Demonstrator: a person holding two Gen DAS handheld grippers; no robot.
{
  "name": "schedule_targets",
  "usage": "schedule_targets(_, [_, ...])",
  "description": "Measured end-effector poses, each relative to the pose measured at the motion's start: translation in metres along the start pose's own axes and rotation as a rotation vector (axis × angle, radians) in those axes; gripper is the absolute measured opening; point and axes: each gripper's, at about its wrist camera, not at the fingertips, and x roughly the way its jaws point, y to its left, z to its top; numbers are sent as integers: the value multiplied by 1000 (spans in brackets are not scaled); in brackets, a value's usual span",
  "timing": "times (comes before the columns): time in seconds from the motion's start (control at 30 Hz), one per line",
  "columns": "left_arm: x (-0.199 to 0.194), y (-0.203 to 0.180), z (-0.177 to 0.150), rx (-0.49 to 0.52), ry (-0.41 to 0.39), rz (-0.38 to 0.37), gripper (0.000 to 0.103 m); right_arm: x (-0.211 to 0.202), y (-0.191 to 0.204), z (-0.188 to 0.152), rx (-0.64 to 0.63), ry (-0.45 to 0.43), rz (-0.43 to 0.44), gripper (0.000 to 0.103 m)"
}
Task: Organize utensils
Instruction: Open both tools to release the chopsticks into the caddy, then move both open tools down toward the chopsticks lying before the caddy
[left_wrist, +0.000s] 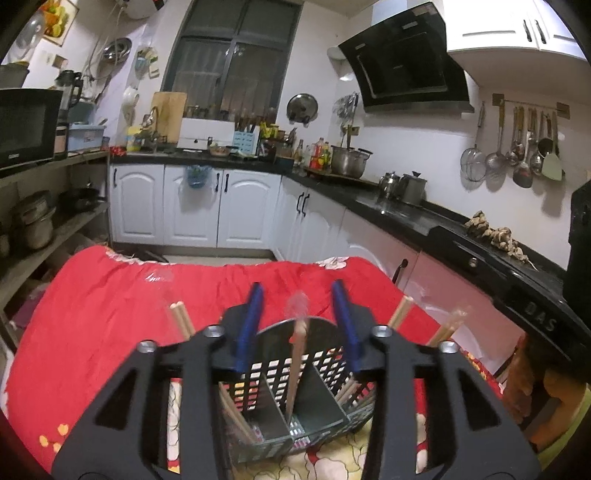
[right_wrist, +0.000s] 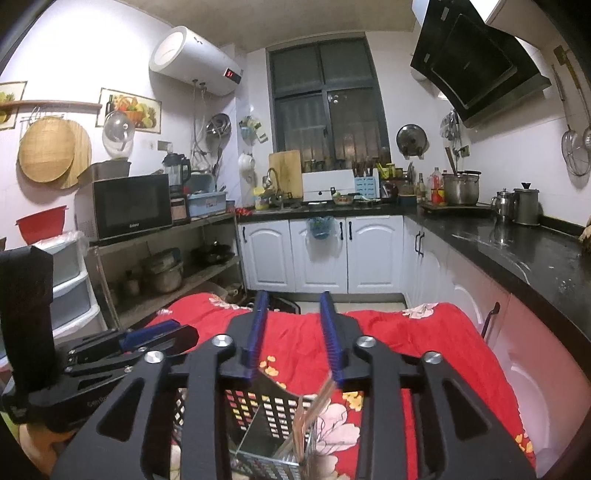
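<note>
A black perforated utensil holder (left_wrist: 273, 373) with metal dividers stands on a table under a red floral cloth (left_wrist: 110, 314). My left gripper (left_wrist: 298, 286) hovers over it, jaws apart. A pale wooden utensil in a clear wrapper (left_wrist: 298, 354) stands blurred in the middle compartment between the blue fingers, touching neither. Wooden chopsticks (left_wrist: 181, 319) lean in the left compartment, and more chopsticks (left_wrist: 400, 314) lean in the right one. In the right wrist view my right gripper (right_wrist: 293, 295) is open above the holder (right_wrist: 258, 406). A blurred chopstick bundle (right_wrist: 314, 417) stands in its right compartment. My left gripper (right_wrist: 177, 332) shows at the left.
A black countertop (left_wrist: 406, 214) over white cabinets (right_wrist: 321, 254) runs along the back and right, with pots and kettles on it. A shelf rack (right_wrist: 207, 221) carrying a microwave (right_wrist: 129, 206) stands at the left. The red cloth (right_wrist: 406, 332) stretches beyond the holder.
</note>
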Motion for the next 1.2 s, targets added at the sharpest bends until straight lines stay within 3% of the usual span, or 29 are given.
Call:
schedule_targets(0.13, [-3,4,-3,-20,8,2,54,-6,0,-4,5,20,-6,40])
schedule_targets(0.53, [-23,8,-3,-58,15,23,89,-25,2,-6,10,67,-18,54])
schedule_targets(1.2, [-57,9,-18,-68,18,9,92,-52,8,-21,30,132,-7,65])
